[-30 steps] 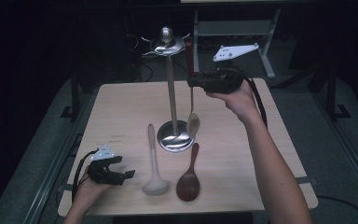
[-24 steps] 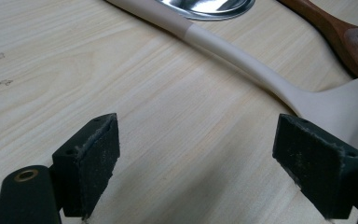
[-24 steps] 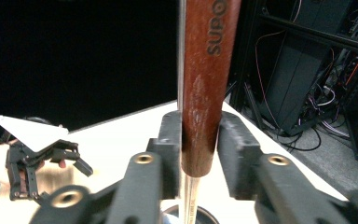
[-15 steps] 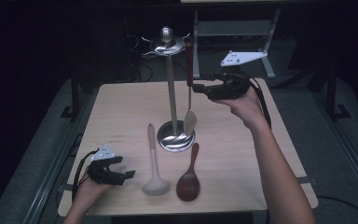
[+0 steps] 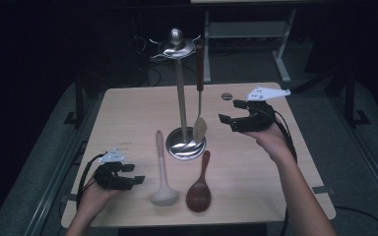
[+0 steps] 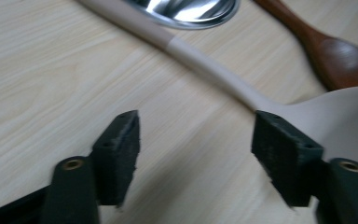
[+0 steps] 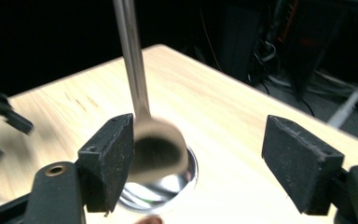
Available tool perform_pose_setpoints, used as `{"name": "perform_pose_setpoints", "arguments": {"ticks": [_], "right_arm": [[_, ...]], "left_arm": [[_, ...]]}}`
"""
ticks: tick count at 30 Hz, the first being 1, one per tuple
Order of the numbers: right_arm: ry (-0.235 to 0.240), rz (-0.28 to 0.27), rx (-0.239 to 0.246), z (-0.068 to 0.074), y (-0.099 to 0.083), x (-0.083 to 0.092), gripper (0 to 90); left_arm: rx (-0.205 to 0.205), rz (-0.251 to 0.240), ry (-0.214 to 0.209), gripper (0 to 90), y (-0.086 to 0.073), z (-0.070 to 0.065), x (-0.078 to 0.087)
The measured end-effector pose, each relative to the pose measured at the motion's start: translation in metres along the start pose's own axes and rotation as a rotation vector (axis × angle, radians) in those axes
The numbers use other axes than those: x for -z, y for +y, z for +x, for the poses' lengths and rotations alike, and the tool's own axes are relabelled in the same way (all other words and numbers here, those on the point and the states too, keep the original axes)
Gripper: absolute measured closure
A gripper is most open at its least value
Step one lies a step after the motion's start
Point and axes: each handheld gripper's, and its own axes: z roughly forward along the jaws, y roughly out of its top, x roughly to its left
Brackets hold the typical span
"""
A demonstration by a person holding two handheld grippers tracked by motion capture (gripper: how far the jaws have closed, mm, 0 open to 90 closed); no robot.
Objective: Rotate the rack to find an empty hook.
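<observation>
Left gripper [image 5: 137,180]: held low near the table's [image 5: 128,113] front-left corner, pointing right toward the ladle. Jaws spread with bare tabletop between them; they have just been closing a little, and pinch nothing. In the left gripper view the right-hand pad stands in front of the ladle's bowl; whether it touches cannot be told.

Ladle [image 5: 163,172]: pale, flat on the table near the front edge, bowl toward the front, handle running back toward the stand's base. Just right of the left gripper.

Wooden spoon [image 5: 200,189]: dark brown, flat on the table beside the ladle, bowl toward the front edge, handle tip close to the stand's base.

Stand [image 5: 179,93]: metal, upright at the middle of the table, round shiny base, thin pole, hooked cap on top.

Hanging spoon [image 5: 199,98]: dark handle hooked at the stand's top, metal bowl dangling just above the right side of the base. Blurred in the right gripper view, where it hangs in front of the left-hand pad.

Right gripper [image 5: 229,114]: held above the table toward its right edge, pointing left at the hanging spoon, apart from it. Jaws spread, just been opening, nothing between the pads.
</observation>
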Motion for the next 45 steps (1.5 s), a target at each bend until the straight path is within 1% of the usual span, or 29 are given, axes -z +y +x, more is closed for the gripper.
{"name": "perform_pose_setpoints", "arguments": {"ticks": [1,2,3,4,6,8,9,11,12,14,16,17,19,21,22,23,25,27,29,32,33,34,35,36,37,38,40,42,45], "right_arm": [[-0.007,0.005,-0.003,0.0,-0.005,0.0,23.9],[-0.018,0.013,-0.008,0.0,-0.012,0.0,23.1],[-0.031,0.02,-0.014,0.001,-0.021,0.0,22.3],[-0.04,0.031,-0.012,0.001,-0.027,0.0,21.8],[-0.07,0.07,-0.003,0.002,-0.044,-0.002,21.3],[-0.073,0.11,-0.008,0.004,-0.058,-0.005,19.4],[-0.086,0.129,-0.003,0.005,-0.064,-0.005,19.3],[-0.095,0.144,-0.006,0.009,-0.075,-0.005,20.4],[-0.101,0.154,-0.013,0.01,-0.082,-0.004,21.6],[-0.111,0.151,-0.026,0.011,-0.094,-0.003,21.9],[-0.113,0.156,-0.052,0.012,-0.106,-0.001,20.6],[-0.112,0.157,-0.054,0.012,-0.11,0.0,19.6],[-0.119,0.177,-0.057,0.013,-0.119,0.003,18.0],[-0.11,0.18,-0.076,0.012,-0.126,0.005,16.7],[-0.098,0.18,-0.091,0.011,-0.131,0.008,16.1],[-0.094,0.173,-0.1,0.011,-0.134,0.01,16.0],[-0.099,0.161,-0.112,0.01,-0.14,0.013,14.2],[-0.104,0.174,-0.132,0.008,-0.146,0.016,13.8],[-0.117,0.181,-0.135,0.008,-0.151,0.018,13.7],[-0.135,0.207,-0.146,0.006,-0.157,0.021,13.4],[-0.146,0.211,-0.141,0.006,-0.159,0.022,13.4],[-0.148,0.216,-0.146,0.006,-0.16,0.022,13.4],[-0.145,0.22,-0.145,0.006,-0.161,0.023,13.4],[-0.152,0.223,-0.141,0.007,-0.162,0.024,13.4],[-0.154,0.224,-0.136,0.007,-0.163,0.024,13.4],[-0.153,0.227,-0.147,0.007,-0.164,0.024,13.5],[-0.149,0.234,-0.147,0.008,-0.165,0.022,13.5],[-0.153,0.242,-0.142,0.011,-0.165,0.02,13.4],[-0.151,0.243,-0.141,0.012,-0.166,0.021,13.4]], "left_arm": [[-0.001,-0.001,-0.007,36.1,0.002,-0.001,0.001],[-0.014,0.003,-0.011,38.6,0.005,-0.001,0.003],[-0.004,-0.006,-0.016,40.2,0.007,-0.002,0.004],[-0.009,0.0,-0.016,41.7,0.009,-0.003,0.005],[-0.013,0.007,-0.015,47.8,0.013,-0.002,0.007],[-0.011,0.011,-0.017,53.1,0.016,-0.001,0.009],[-0.008,0.013,-0.018,55.7,0.018,-0.001,0.009],[-0.022,0.01,-0.024,60.1,0.024,-0.001,0.013],[-0.018,-0.003,-0.033,62.0,0.026,-0.001,0.014],[-0.026,0.007,-0.047,66.4,0.032,-0.001,0.017],[-0.041,0.033,-0.057,71.5,0.039,-0.001,0.02],[-0.046,0.037,-0.065,73.8,0.045,-0.002,0.022],[-0.055,0.046,-0.07,79.5,0.052,-0.002,0.025],[-0.058,0.052,-0.082,85.1,0.063,-0.003,0.03],[-0.06,0.054,-0.09,88.0,0.068,-0.004,0.033],[-0.058,0.05,-0.1,89.6,0.074,-0.004,0.036],[-0.064,0.05,-0.117,89.8,0.085,-0.005,0.042],[-0.059,0.041,-0.136,89.8,0.098,-0.006,0.047],[-0.065,0.032,-0.151,89.8,0.11,-0.007,0.052],[-0.095,0.016,-0.161,89.8,0.132,-0.008,0.062],[-0.098,0.012,-0.164,89.8,0.138,-0.009,0.064],[-0.112,0.014,-0.169,89.8,0.145,-0.01,0.067],[-0.118,0.01,-0.164,89.8,0.153,-0.011,0.071],[-0.12,0.008,-0.155,89.8,0.159,-0.012,0.073],[-0.133,0.009,-0.149,89.8,0.166,-0.014,0.076],[-0.143,0.006,-0.152,89.9,0.172,-0.015,0.078],[-0.169,0.009,-0.155,89.9,0.188,-0.019,0.083],[-0.184,0.005,-0.168,89.9,0.202,-0.022,0.088],[-0.206,0.001,-0.169,89.9,0.221,-0.026,0.094]]}}
